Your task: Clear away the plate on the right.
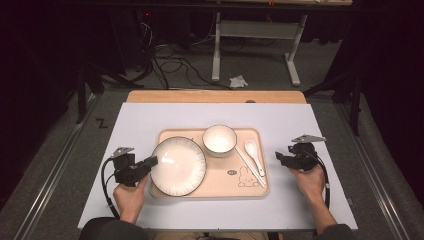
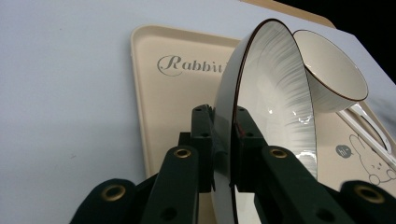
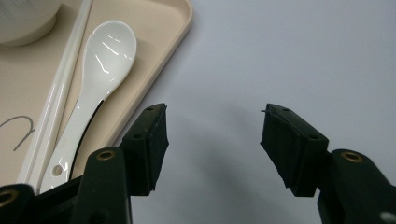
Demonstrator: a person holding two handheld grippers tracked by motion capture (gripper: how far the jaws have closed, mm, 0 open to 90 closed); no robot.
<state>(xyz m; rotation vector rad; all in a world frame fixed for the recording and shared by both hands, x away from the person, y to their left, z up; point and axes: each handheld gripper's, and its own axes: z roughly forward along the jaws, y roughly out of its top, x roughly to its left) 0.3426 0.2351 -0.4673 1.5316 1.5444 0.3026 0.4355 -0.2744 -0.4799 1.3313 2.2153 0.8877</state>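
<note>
A white plate (image 1: 178, 165) with a dark rim lies on the left half of a beige tray (image 1: 250, 187). My left gripper (image 1: 151, 161) is shut on the plate's left rim; in the left gripper view the plate (image 2: 275, 93) runs edge-on between the pads (image 2: 204, 140) of the gripper (image 2: 223, 140). A white bowl (image 1: 219, 139) stands at the tray's back, with a white spoon (image 1: 253, 152) and white chopsticks (image 1: 250, 167) to its right. My right gripper (image 1: 280, 158) stands open over the white table just right of the tray, its jaws (image 3: 212, 135) wide apart with nothing between them.
The tray (image 2: 154, 93) bears the word "Rabbit" and a rabbit drawing (image 1: 247, 177). It rests on a white table top (image 1: 150, 120) with a wooden strip (image 1: 215, 96) at the back. Beyond lie cables (image 1: 170, 65) and a desk frame (image 1: 255, 45) on grey floor.
</note>
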